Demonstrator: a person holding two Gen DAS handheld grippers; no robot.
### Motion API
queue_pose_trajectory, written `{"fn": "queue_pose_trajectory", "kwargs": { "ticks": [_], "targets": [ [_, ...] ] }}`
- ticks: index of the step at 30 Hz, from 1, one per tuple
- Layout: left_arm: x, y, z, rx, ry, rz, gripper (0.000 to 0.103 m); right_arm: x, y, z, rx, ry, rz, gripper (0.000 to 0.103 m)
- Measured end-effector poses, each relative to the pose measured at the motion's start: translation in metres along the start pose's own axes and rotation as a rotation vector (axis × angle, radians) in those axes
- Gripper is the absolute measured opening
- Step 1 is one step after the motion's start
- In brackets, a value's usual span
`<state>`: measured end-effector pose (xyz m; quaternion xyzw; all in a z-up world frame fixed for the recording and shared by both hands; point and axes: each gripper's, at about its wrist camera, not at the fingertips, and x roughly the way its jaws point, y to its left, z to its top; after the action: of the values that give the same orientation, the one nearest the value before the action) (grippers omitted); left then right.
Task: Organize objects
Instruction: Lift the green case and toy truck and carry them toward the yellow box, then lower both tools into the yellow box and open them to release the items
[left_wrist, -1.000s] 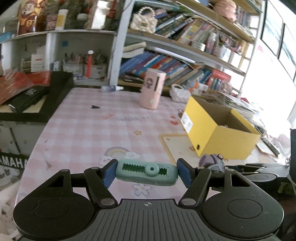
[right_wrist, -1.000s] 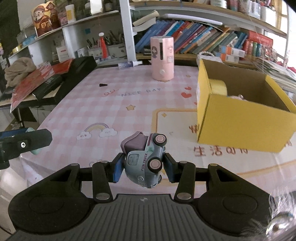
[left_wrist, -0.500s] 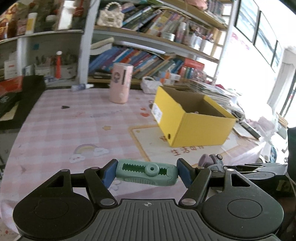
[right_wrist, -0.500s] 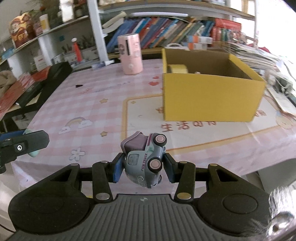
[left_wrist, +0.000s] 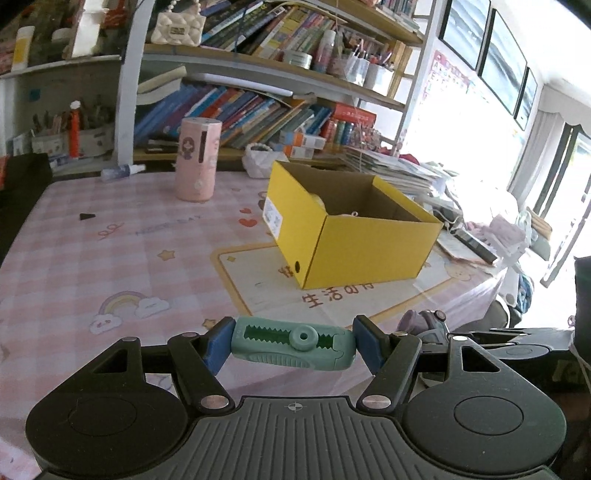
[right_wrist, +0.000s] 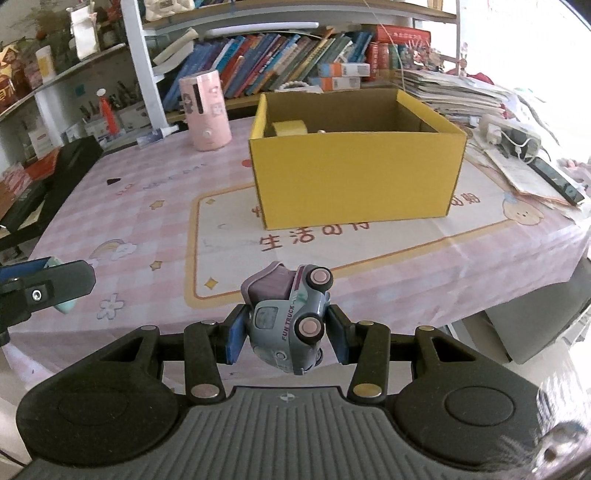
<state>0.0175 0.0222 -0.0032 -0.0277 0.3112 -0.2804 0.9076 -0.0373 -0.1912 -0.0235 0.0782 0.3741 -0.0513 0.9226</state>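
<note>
My left gripper (left_wrist: 292, 345) is shut on a green toothed clip-like tool (left_wrist: 291, 343), held crosswise above the table's near edge. My right gripper (right_wrist: 286, 334) is shut on a grey-blue toy truck (right_wrist: 288, 317) with pink wheels, tilted on its side. An open yellow cardboard box (left_wrist: 347, 225) stands on the pink checked tablecloth, ahead and to the right in the left wrist view and straight ahead in the right wrist view (right_wrist: 354, 173). A yellow item (right_wrist: 290, 128) lies inside it. The left gripper's finger shows at the left of the right wrist view (right_wrist: 44, 286).
A pink cylindrical container (left_wrist: 197, 158) stands at the back of the table, also in the right wrist view (right_wrist: 205, 110). A black case (right_wrist: 44, 184) lies at the left edge. Stacked papers and a phone (right_wrist: 524, 147) lie to the right. Bookshelves stand behind.
Both grippers have pulled back and swung right with their objects still held. The yellow box now sits more central and farther off in both views.
</note>
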Motion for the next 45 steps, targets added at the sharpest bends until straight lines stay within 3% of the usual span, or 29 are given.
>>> {"fn": "queue_pose_trajectory", "kwargs": {
  "ticks": [15, 23, 34, 45],
  "targets": [
    [0.048, -0.033, 0.025, 0.040, 0.022, -0.033, 0.069, 0.017, -0.050, 0.024, 0.051, 0.017, -0.032, 0.043],
    [0.074, -0.052, 0.046, 0.061, -0.004, -0.046, 0.069, 0.029, -0.083, 0.046, 0.078, 0.008, -0.053, 0.043],
    [0.112, -0.071, 0.091, 0.063, -0.087, -0.033, 0.069, 0.046, -0.125, 0.097, 0.065, -0.077, -0.063, 0.043],
    [0.158, -0.080, 0.129, 0.060, -0.139, 0.036, 0.069, 0.067, -0.134, 0.168, -0.027, -0.204, 0.049, 0.041]
  ]
}}
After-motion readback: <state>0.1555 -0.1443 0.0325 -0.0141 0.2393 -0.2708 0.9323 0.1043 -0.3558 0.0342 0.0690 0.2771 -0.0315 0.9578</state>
